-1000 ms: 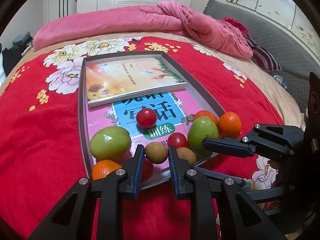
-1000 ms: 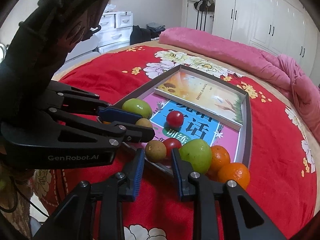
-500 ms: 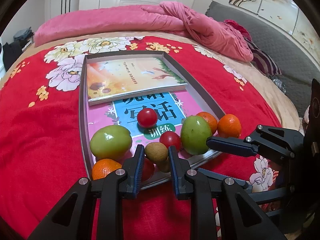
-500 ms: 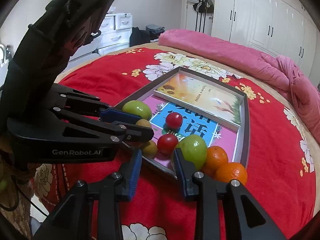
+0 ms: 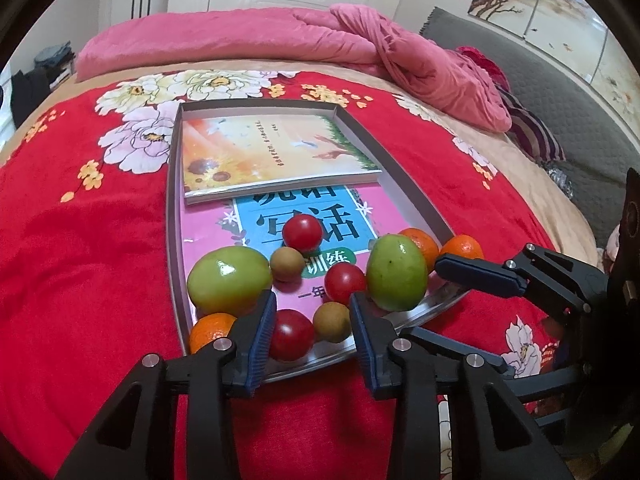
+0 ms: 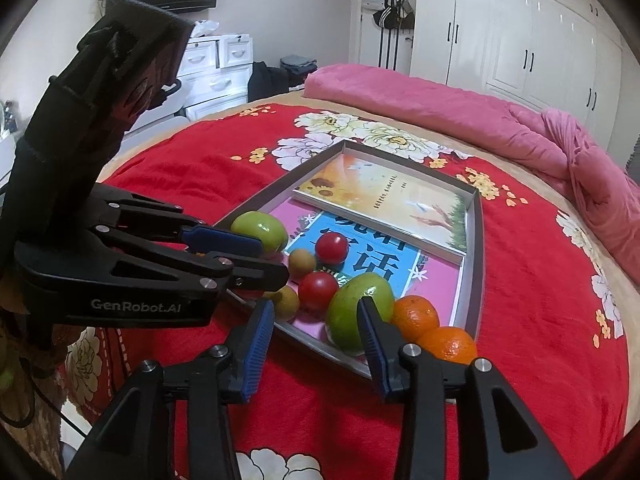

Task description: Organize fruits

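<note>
A grey tray [image 5: 173, 216] on a red bedspread holds two books and several fruits: two green fruits [image 5: 230, 281] [image 5: 396, 272], three red tomatoes [image 5: 302, 233] [image 5: 345, 282] [image 5: 291, 335], two brown kiwis [image 5: 287, 264] [image 5: 332, 322] and oranges [image 5: 211, 330] [image 5: 419, 243]. One orange [image 5: 462, 247] lies outside the tray's right corner. My left gripper [image 5: 313, 326] is open and empty at the near tray edge, around a tomato and a kiwi. My right gripper [image 6: 316, 330] is open and empty, its right finger against the green fruit [image 6: 358, 310].
A sunflower book [image 5: 272, 156] fills the tray's far half over a pink book [image 5: 360, 216]. A pink quilt [image 5: 280, 40] is piled at the bed's far end. White wardrobes [image 6: 520, 40] and drawers [image 6: 216, 76] stand behind. The right gripper shows at right in the left wrist view [image 5: 480, 280].
Both grippers have opened wider and pulled back slightly. One kiwi has moved up beside the left green fruit; the other now lies between my left fingers next to a tomato.
</note>
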Tool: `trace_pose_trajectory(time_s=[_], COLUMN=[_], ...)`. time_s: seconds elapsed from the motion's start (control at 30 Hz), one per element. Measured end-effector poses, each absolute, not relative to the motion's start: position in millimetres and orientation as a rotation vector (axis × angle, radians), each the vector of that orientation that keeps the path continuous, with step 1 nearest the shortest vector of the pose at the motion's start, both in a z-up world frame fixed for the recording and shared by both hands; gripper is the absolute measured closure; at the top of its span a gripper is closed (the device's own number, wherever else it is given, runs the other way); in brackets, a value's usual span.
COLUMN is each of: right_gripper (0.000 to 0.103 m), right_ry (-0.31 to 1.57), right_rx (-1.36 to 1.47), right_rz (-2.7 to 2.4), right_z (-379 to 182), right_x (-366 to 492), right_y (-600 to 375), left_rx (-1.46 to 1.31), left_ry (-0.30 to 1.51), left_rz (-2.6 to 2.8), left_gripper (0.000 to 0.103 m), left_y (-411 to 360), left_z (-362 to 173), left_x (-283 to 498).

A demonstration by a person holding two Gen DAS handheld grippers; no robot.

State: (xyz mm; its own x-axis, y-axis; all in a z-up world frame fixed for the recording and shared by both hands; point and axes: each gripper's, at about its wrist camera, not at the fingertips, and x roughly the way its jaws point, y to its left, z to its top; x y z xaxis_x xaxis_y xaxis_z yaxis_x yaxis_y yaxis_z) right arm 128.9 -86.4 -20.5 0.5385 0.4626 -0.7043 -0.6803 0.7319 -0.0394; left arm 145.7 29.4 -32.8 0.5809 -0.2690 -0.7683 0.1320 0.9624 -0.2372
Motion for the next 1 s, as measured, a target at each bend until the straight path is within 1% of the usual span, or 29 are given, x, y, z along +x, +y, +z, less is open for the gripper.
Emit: trace_pose_trajectory(time_s=[0.1, 0.37, 0.47, 0.53, 0.67, 0.8, 0.97, 1.0], right_gripper=[0.055, 0.054, 0.048, 0.048, 0.047, 0.04, 0.035, 0.035], right_ry=[0.726, 0.721, 0.717, 0.714, 0.713, 0.705, 0.702, 0.701], right_rx=[-0.326, -0.319, -0.315, -0.315, -0.312, -0.31, -0.304, -0.303], right_rz=[0.688, 0.672, 0.663, 0.658, 0.643, 0.624, 0.599, 0.595], right_z=[-19.5, -18.1, -17.7, -17.4, -17.1, -16.3, -15.1, -14.8], right_x=[128.8, 131.3, 132.2, 132.4, 133.7, 134.1, 135.8, 136.1], right_y=[-87.3, -89.0, -89.9, -90.6, -91.5, -93.3, -96.1, -96.4], left_rx=[-0.167, -0.162, -0.165, -0.166, -0.165, -0.159, -0.161, -0.162], left_ry=[0.925, 0.919, 0.917, 0.916, 0.912, 0.907, 0.904, 0.904], left_rz=[-0.232, -0.224, -0.223, -0.222, -0.223, -0.219, -0.215, -0.213], left_gripper=[0.064, 0.063, 0.061, 0.056, 0.055, 0.048, 0.046, 0.043], left_y=[30.7, 31.4, 31.6, 32.1, 32.0, 31.5, 32.1, 32.4], left_z=[-33.3, -32.8, -32.1, -31.3, -29.1, -27.6, -25.5, -25.3], left_x=[146.1, 144.9, 144.6, 144.3, 143.3, 142.5, 141.8, 141.6])
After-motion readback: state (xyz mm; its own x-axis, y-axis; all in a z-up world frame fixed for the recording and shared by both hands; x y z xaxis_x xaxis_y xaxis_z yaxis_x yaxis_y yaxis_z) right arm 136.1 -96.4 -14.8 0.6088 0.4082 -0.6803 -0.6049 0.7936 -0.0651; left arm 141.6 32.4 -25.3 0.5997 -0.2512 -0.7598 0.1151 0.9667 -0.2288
